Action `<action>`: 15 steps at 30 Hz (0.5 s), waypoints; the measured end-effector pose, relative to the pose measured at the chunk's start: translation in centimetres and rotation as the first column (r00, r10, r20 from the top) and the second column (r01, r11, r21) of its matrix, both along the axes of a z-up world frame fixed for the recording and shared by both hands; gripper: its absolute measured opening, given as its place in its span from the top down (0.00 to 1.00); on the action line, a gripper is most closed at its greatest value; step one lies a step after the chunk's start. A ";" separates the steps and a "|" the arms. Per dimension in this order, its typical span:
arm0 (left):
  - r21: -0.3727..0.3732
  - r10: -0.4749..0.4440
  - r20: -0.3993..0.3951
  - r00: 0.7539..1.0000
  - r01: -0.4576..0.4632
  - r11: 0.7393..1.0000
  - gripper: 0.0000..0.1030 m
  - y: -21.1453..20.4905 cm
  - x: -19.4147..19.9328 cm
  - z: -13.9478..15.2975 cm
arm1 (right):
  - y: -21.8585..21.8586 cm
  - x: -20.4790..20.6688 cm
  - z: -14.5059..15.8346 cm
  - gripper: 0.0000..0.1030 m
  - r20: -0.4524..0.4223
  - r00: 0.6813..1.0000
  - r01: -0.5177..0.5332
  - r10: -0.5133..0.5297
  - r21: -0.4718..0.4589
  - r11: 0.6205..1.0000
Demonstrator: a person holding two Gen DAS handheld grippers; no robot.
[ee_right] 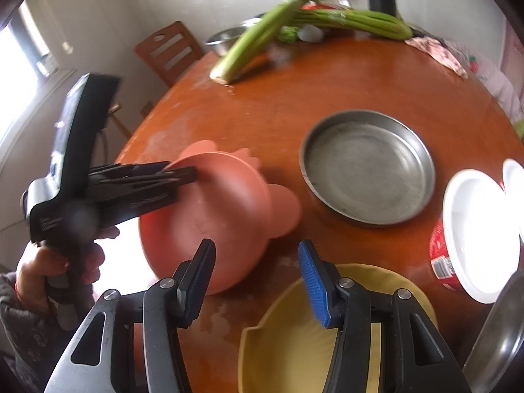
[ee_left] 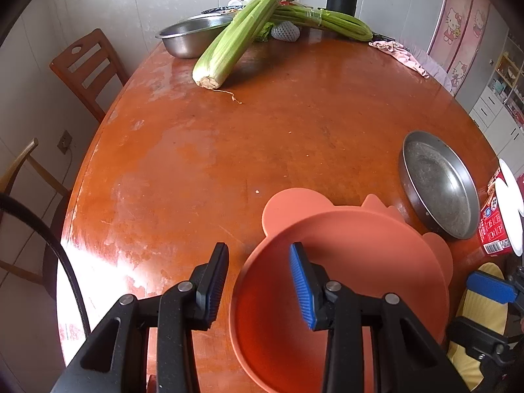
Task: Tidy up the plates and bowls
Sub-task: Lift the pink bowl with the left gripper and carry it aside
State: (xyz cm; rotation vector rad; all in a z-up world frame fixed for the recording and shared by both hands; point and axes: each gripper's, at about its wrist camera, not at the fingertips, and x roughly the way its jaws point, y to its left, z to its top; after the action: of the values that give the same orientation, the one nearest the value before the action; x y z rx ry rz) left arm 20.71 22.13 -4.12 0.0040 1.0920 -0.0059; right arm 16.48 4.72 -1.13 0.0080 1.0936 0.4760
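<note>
While the left tool (ee_left: 258, 283) straddles the near-left rim of the orange bowl (ee_left: 360, 255), its jaws apart and not pressing, the steel pan (ee_left: 439, 186) lies far right on the worktop (ee_left: 196, 150), unstacked. In the right view, the right tool (ee_right: 257, 281) hangs spread above the yellow bowl (ee_right: 288, 344), gripping nothing; white plates (ee_right: 475, 229) sit right. Judging by this scatter, sorting has barely begun.

Both wrist views look steeply down from the round red-brown wooden table (ee_left: 213, 150)'s near edge — sharing the salmon-pink eared silicone bowl (ee_right: 226, 209).
</note>
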 end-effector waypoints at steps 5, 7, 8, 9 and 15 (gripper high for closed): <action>-0.009 -0.015 -0.008 1.000 0.015 1.000 0.61 0.2 -0.4 -0.2 | 1.9 0.9 -1.8 0.47 -0.058 0.997 -0.047 0.046 -0.012 0.999; -0.035 -0.024 -0.010 1.000 0.024 0.999 0.61 0.3 -0.6 -0.3 | 2.4 1.0 -2.3 0.47 -0.077 0.995 -0.064 0.064 0.010 0.998; -0.044 -0.026 -0.012 1.000 0.026 0.999 0.61 0.4 -0.6 -0.4 | 3.0 0.9 -2.4 0.47 -0.081 0.993 -0.082 0.084 0.025 0.996; -0.042 -0.028 -0.009 1.000 0.028 0.999 0.61 0.4 -0.6 -0.4 | 3.3 0.8 -2.5 0.46 -0.076 0.993 -0.089 0.091 0.017 0.996; -0.018 -0.019 -0.001 1.000 0.019 1.000 0.61 0.7 0.1 -0.1 | 4.7 0.4 -1.6 0.46 -0.030 0.994 -0.104 0.104 0.004 0.995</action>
State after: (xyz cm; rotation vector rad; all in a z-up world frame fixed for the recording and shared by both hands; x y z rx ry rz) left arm 20.86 22.87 -4.21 -0.0012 1.0935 -0.0329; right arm 16.92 9.38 -2.73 -0.0402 1.1264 0.5723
